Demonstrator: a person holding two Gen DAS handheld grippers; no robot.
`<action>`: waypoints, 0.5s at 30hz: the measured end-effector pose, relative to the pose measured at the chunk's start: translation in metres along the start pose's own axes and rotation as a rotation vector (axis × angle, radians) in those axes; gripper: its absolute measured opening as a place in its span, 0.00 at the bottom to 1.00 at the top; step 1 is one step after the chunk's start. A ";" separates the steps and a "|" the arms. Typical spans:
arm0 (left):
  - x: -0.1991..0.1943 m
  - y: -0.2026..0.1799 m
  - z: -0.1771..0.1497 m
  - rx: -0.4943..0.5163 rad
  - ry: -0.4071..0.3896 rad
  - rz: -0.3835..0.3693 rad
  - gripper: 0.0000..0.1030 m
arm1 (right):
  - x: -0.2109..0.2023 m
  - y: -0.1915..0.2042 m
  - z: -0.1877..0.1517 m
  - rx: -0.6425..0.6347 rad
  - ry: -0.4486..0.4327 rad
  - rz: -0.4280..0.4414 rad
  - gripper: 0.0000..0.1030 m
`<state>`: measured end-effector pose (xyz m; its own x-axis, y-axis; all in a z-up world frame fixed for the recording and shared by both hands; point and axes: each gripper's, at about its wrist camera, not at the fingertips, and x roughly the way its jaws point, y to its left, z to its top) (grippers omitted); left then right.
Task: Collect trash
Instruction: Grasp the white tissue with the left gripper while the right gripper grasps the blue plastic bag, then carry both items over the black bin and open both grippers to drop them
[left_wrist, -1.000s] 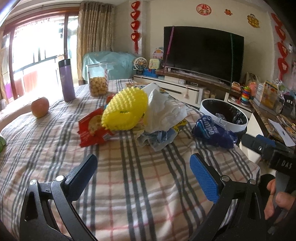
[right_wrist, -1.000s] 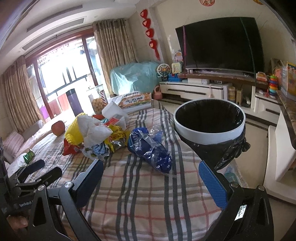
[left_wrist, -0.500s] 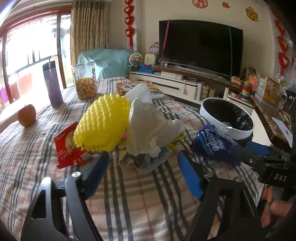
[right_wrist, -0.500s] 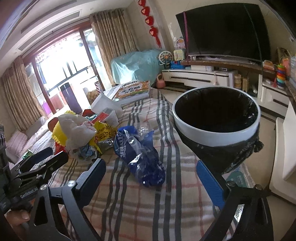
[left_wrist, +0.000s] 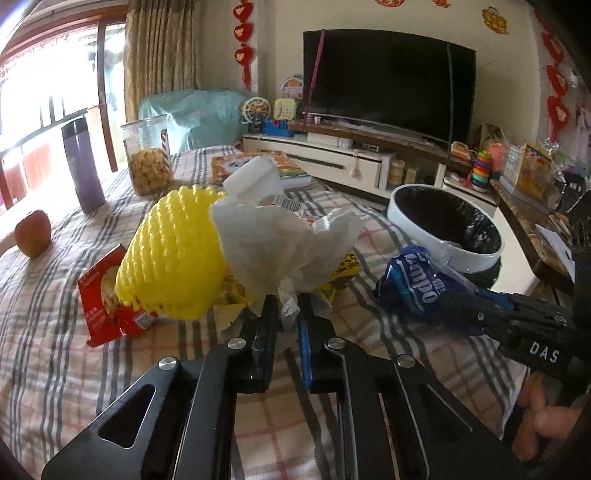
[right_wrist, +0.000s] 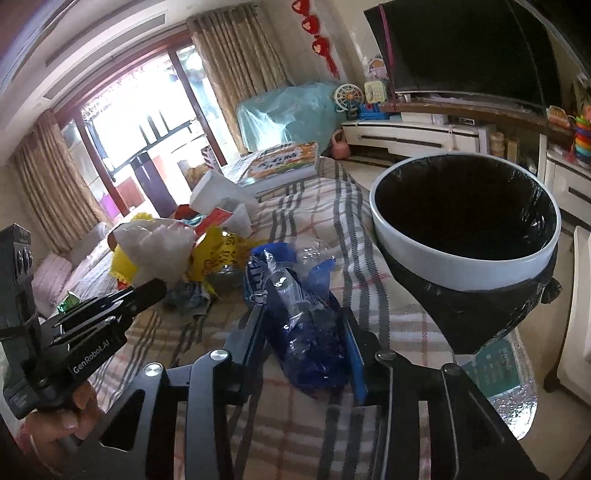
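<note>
Left wrist view: the left gripper (left_wrist: 286, 314) has just been closing, and its jaws now pinch the lower edge of a white tissue (left_wrist: 280, 247) between them. The tissue lies on a heap of trash in the middle of the tabletop (left_wrist: 74, 362), touching a yellow foam net (left_wrist: 173, 258) on its left, with a red packet (left_wrist: 103, 295) beside the net. Toward the right edge lies a blue wrapper (left_wrist: 413, 284), and the right gripper (left_wrist: 465, 306) is clamped on it. Just beyond that edge stands the bin (left_wrist: 447, 229), lined in black. Toward the far left edge stand an apple (left_wrist: 32, 233), a purple flask (left_wrist: 81, 164) and a cookie jar (left_wrist: 147, 158).

Right wrist view: the right gripper (right_wrist: 306, 332) has just been closing too, and its pads press on the blue wrapper (right_wrist: 306, 328), which rests on the tabletop (right_wrist: 295, 435) near the right edge. The bin (right_wrist: 461, 258) stands just beside that edge. The left gripper (right_wrist: 147, 291) reaches into the heap, where the tissue (right_wrist: 155, 243) and yellow wrappers (right_wrist: 218, 251) lie.
</note>
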<state>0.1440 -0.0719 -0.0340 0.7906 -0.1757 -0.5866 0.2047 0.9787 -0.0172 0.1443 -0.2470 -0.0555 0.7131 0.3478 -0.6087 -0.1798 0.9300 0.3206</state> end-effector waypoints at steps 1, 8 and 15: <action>-0.002 -0.001 -0.001 -0.004 0.000 -0.007 0.09 | -0.002 0.000 0.000 0.005 -0.004 0.002 0.36; -0.013 -0.020 -0.010 0.001 0.019 -0.076 0.09 | -0.021 -0.007 -0.002 0.039 -0.029 0.006 0.35; -0.013 -0.054 -0.013 0.048 0.037 -0.151 0.08 | -0.042 -0.025 0.001 0.071 -0.060 -0.024 0.34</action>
<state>0.1147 -0.1210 -0.0358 0.7270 -0.3150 -0.6101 0.3476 0.9351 -0.0687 0.1201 -0.2846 -0.0370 0.7562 0.3159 -0.5731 -0.1152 0.9264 0.3586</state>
